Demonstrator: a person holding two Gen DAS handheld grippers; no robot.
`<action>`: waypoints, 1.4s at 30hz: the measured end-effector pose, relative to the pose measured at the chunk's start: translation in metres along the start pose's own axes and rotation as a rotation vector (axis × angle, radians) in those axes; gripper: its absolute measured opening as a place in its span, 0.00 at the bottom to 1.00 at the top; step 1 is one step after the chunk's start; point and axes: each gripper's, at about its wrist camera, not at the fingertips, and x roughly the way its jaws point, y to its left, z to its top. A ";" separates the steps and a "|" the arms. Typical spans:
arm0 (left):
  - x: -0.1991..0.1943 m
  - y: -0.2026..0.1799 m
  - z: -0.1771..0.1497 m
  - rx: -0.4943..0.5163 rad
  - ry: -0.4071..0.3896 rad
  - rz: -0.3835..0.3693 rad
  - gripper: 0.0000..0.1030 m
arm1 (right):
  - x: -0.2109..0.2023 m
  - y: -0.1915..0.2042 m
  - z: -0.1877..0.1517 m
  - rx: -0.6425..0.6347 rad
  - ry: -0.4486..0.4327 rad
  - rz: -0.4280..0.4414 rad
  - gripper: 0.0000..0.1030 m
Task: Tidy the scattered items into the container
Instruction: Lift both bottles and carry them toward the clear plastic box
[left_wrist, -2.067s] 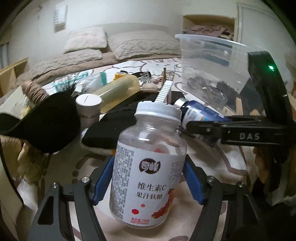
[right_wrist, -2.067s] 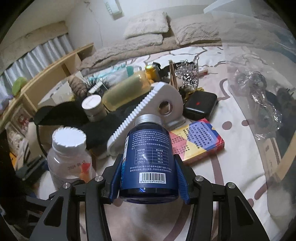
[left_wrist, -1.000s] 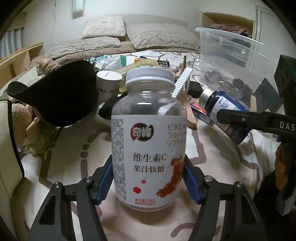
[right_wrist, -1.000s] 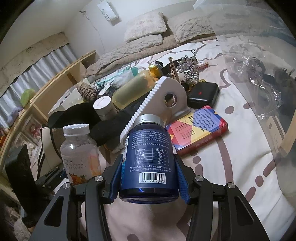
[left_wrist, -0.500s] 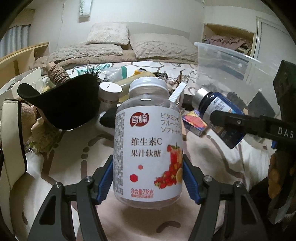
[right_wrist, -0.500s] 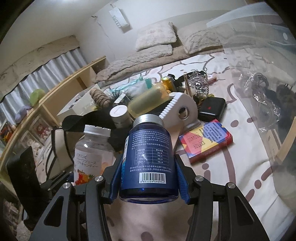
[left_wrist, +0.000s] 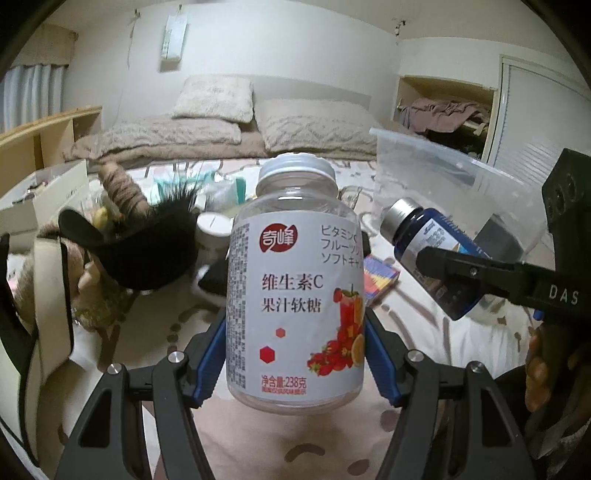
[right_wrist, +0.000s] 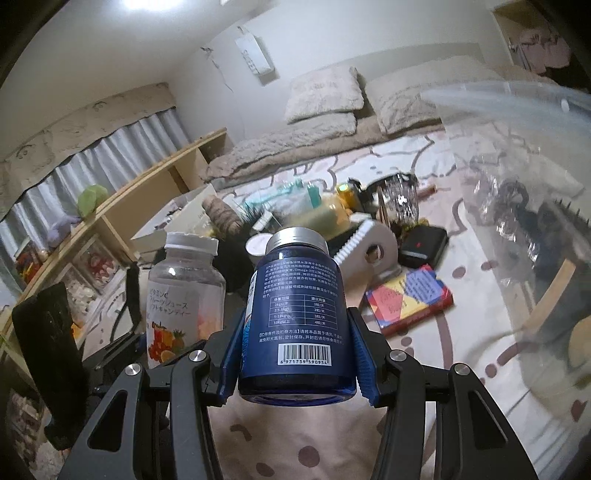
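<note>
Standing by the bed, I am watching both bottles hanging clear of the bedding, which I take to mean they are heading for the clear plastic container (left_wrist: 436, 173) off to the right. The left gripper (left_wrist: 295, 350) is clamping its blue pads around the vitamin C gummy bottle (left_wrist: 295, 280), keeping it upright with the label facing the camera. It is looking see-through, white-capped, with a white label showing red fruit. Beside it, the right gripper (right_wrist: 295, 360) is squeezing the dark blue supplement bottle (right_wrist: 297, 314), silver cap pointing away, barcode low on the label. Behind them, a black cap (left_wrist: 136, 251), a colourful box (right_wrist: 406, 301) and other clutter are lying on the bedspread, waiting.
</note>
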 end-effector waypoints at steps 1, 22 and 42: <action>-0.003 -0.002 0.004 0.002 -0.009 -0.003 0.66 | -0.004 0.002 0.003 -0.009 -0.008 -0.001 0.51; -0.049 -0.060 0.093 0.060 -0.198 -0.095 0.66 | -0.107 0.005 0.074 -0.141 -0.206 -0.096 0.51; -0.025 -0.136 0.159 0.096 -0.251 -0.223 0.66 | -0.169 -0.060 0.149 -0.142 -0.276 -0.212 0.51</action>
